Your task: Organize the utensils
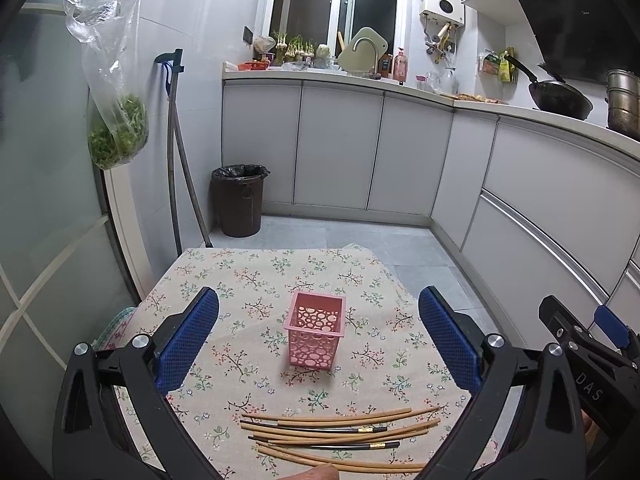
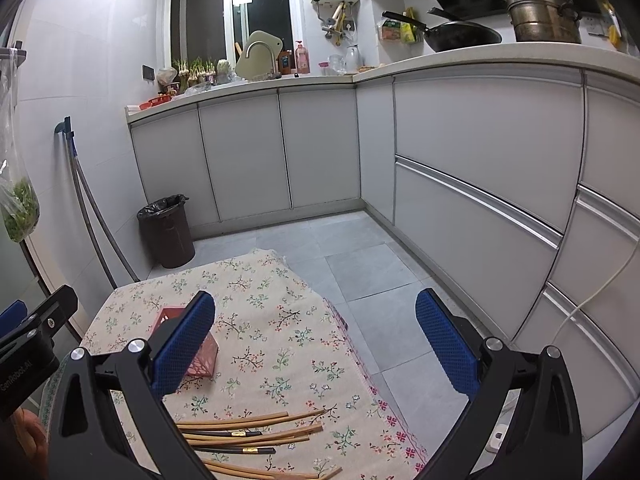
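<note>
A pink perforated holder (image 1: 316,330) stands upright and empty in the middle of the floral tablecloth (image 1: 248,280). Several bamboo chopsticks (image 1: 340,436), some with dark ends, lie scattered near the table's front edge. My left gripper (image 1: 319,334) hovers above the table, open wide, nothing between its blue pads. My right gripper (image 2: 316,340) is also open and empty, over the table's right edge; the chopsticks (image 2: 248,436) lie below it and the pink holder (image 2: 200,356) is partly hidden behind its left finger. The right gripper's body (image 1: 580,344) shows at the right of the left wrist view.
A dark bin (image 1: 239,200) stands on the grey tiled floor beyond the table, beside mop handles (image 1: 176,168) leaning on the wall. White cabinets (image 1: 340,148) run along the back and right. A bag of greens (image 1: 118,128) hangs at the left.
</note>
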A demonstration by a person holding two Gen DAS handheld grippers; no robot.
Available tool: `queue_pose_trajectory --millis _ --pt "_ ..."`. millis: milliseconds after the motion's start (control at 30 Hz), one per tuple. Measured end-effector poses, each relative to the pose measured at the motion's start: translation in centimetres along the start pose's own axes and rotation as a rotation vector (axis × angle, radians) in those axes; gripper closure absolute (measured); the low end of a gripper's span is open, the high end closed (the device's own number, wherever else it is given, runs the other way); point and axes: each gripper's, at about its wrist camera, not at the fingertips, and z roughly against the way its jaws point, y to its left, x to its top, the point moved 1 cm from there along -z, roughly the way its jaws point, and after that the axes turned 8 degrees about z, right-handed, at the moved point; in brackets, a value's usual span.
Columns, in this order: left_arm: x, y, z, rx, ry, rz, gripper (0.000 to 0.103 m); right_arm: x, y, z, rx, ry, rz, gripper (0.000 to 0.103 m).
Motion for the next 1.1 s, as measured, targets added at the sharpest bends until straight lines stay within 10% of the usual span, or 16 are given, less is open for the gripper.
queue_pose_trajectory --millis 1100 --pt "-0.34 -0.04 -0.45 0.019 0.016 -0.011 0.007 0.16 -0.35 0.07 0.004 0.009 -0.008 0.005"
